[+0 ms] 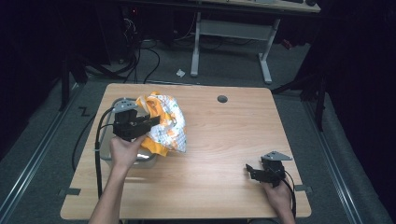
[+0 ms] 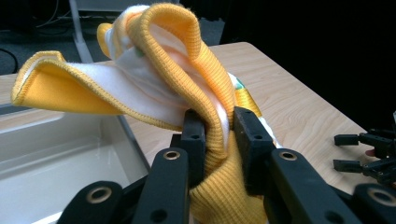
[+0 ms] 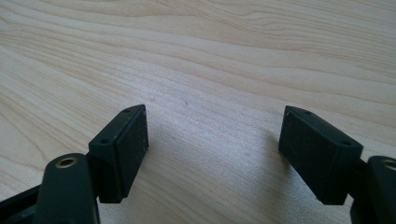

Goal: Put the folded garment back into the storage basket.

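orange ribbed cloth (image 2: pixel 219 154) is pinched between the jaws of your left gripper (image 2: pixel 218 135), its hemmed edge folding up and over above the pads. in the high view the cloth (image 1: pixel 169 123) hangs just right of your left gripper (image 1: pixel 148 122), draped over the right rim of the clear bin (image 1: pixel 105 150), which sits under that gripper near the table's left edge. your right gripper (image 1: pixel 251 171) rests on bare wooden table (image 1: pixel 224 140) near the front right corner, jaws spread with nothing between them (image 3: pixel 212 149), wide open wood ahead of it.
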Tool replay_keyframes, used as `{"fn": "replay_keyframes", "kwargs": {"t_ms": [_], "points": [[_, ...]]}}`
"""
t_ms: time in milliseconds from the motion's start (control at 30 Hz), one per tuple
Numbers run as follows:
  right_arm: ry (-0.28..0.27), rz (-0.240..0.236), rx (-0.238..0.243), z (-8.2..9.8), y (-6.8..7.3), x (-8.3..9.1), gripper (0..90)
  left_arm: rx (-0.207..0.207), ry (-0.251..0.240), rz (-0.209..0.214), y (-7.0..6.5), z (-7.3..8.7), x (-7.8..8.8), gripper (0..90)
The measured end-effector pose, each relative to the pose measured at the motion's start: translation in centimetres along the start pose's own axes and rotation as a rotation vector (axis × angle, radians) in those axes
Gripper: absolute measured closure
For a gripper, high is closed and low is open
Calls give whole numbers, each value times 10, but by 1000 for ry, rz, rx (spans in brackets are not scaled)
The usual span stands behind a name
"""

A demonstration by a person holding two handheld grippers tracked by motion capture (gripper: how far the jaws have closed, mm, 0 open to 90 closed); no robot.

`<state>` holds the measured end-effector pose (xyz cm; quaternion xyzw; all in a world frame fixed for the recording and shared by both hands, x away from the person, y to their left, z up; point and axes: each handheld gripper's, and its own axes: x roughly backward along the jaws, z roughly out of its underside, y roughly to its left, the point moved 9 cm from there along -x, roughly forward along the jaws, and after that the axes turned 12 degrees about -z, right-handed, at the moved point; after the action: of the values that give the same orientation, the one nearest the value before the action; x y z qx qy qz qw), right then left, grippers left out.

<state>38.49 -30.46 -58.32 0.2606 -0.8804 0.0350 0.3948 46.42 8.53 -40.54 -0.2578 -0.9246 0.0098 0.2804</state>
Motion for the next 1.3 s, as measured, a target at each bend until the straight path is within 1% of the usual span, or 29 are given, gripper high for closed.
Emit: {"fn": "replay_keyframes", "kwargs": {"t_ms": [67, 100, 167, 233, 367, 467, 500, 533, 600, 733, 867, 1200, 1300], "points": [[0, 0, 0, 0, 0, 0, 244, 0, 3, -11, 6, 1, 2, 755], [0, 0, 0, 0, 0, 0, 244, 0, 3, -11, 6, 1, 2, 755], [0, 0, 0, 0, 0, 0, 244, 2, 6, -21, 11, 1, 4, 755], [0, 0, -2, 0, 0, 0, 244, 2, 5, -23, 13, 1, 5, 755], [0, 1, -2, 0, 0, 0, 244, 12, -2, -27, 22, 0, 10, 755], [0, 1, -3, 0, 0, 0, 244, 20, -8, -30, 26, -1, 12, 755], [0, 1, -3, 0, 0, 0, 244, 22, -8, -35, 29, -1, 13, 755], [0, 1, -3, 0, 0, 0, 244, 22, -8, -35, 29, -1, 13, 755], [0, 1, -3, 0, 0, 0, 244, 26, -9, -45, 34, 0, 15, 755], [0, 1, -2, 0, 0, 0, 244, 32, -3, -52, 39, 1, 17, 755], [0, 1, -3, 0, 0, 0, 244, 41, 5, -62, 48, 4, 15, 755], [0, 2, -5, 0, 0, 0, 244, 40, 29, -72, 59, 10, 10, 755], [0, 2, -5, 0, 0, 0, 244, 49, 34, -73, 63, 13, 8, 755]]}}
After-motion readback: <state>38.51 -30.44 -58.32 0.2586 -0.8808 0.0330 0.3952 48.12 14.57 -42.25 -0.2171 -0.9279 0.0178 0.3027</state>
